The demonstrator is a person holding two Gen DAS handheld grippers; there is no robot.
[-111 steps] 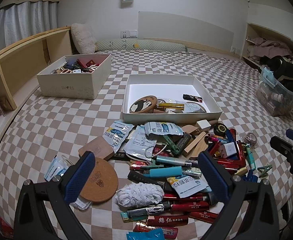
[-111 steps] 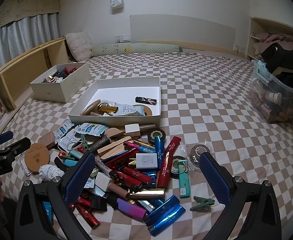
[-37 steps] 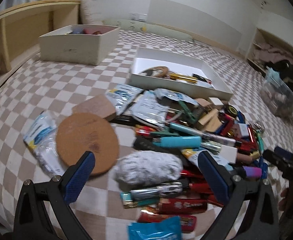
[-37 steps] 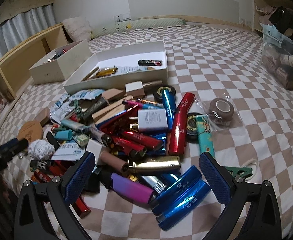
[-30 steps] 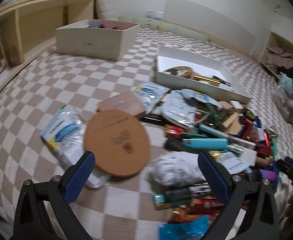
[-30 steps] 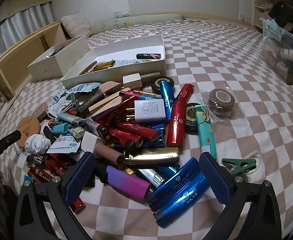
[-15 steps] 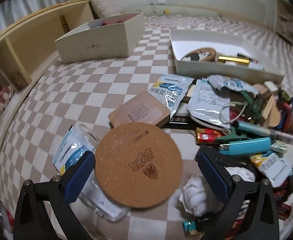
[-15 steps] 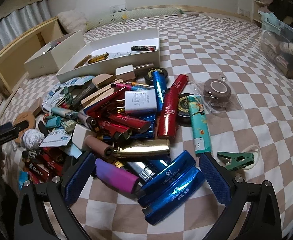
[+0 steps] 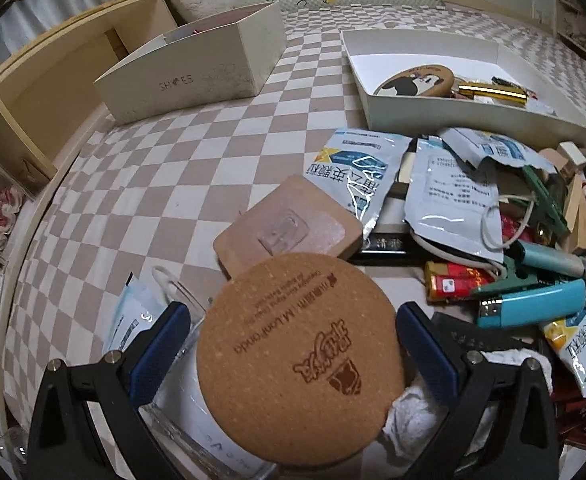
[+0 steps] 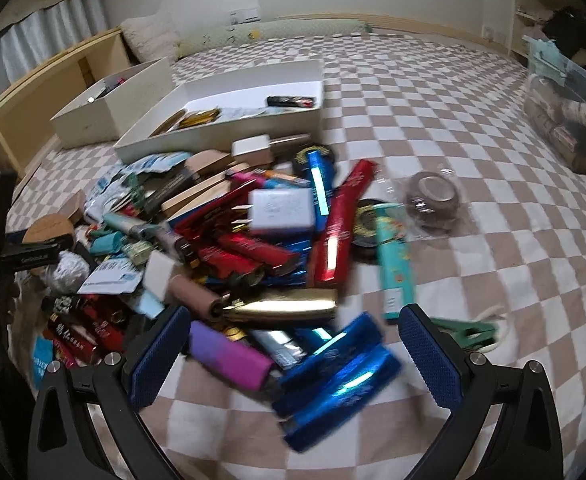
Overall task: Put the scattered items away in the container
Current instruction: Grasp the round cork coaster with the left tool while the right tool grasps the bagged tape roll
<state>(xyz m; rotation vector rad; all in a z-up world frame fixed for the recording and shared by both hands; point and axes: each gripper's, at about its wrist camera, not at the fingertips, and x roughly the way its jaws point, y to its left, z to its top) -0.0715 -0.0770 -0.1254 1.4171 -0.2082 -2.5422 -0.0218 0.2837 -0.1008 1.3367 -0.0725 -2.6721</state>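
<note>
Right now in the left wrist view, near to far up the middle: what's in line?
left gripper → round cork coaster → square brown pad → blue-and-white sachet → shallow white tray.

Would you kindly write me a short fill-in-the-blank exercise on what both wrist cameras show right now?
1. The left gripper straddles a round ____ coaster.
2. The word printed on the tall box is ____.
3. The right gripper is ____, holding nothing.
4. The sheet has a ____ pattern.

Missing words: cork; SHOES; open; checkered
</note>
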